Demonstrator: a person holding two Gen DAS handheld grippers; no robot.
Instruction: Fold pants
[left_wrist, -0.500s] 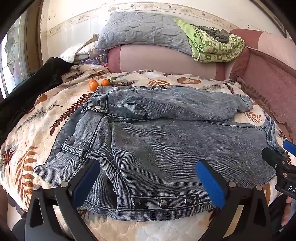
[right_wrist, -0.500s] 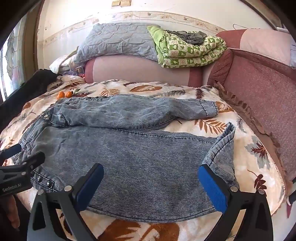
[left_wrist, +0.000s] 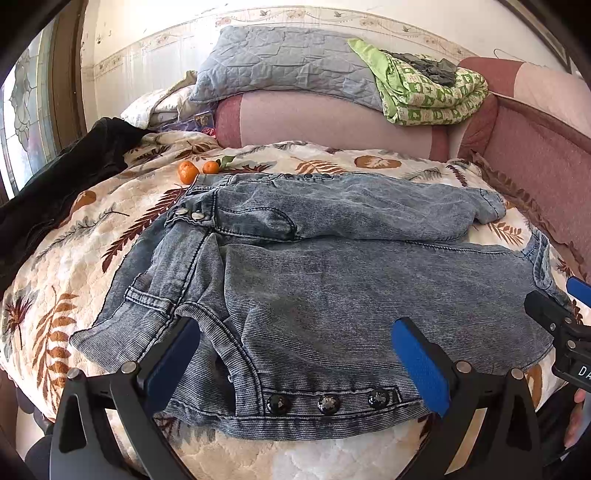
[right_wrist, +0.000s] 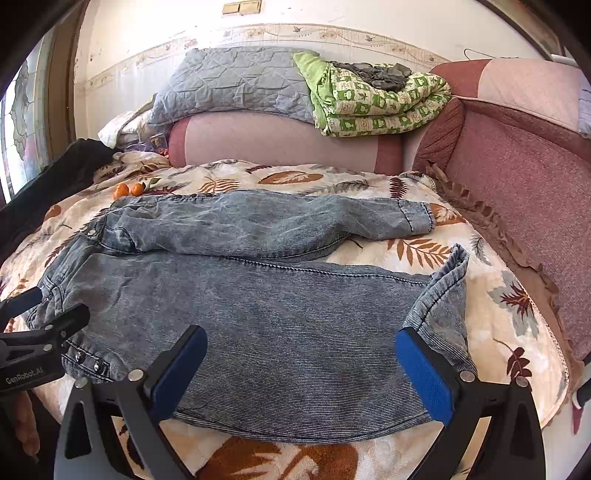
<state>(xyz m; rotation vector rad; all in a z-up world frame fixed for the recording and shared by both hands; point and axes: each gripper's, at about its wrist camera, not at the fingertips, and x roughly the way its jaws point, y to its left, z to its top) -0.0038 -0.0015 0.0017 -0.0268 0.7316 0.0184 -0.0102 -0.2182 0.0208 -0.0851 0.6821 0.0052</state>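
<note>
Jeans (left_wrist: 332, 295) lie flat along bed's (right_wrist: 498, 325) near edge, waist left, legs right, far leg splayed apart. Left gripper (left_wrist: 295, 362) over waistband, right gripper (right_wrist: 303, 369) over near leg; both released, empty. Advice: pinch near edge at both ends, carry it evenly over far leg.

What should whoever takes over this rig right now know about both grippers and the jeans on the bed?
Left gripper: open, holding nothing, over the waistband end by the three dark buttons.
Right gripper: open, holding nothing, over the near leg towards its cuff.
Faded blue denim jeans: spread flat across the leaf-print bedspread, legs apart, waist to the left.
Two small oranges lie beyond the waistband.
Done: no fold visible.
Left: probably grip the near edge and fold it over the far leg.
</note>
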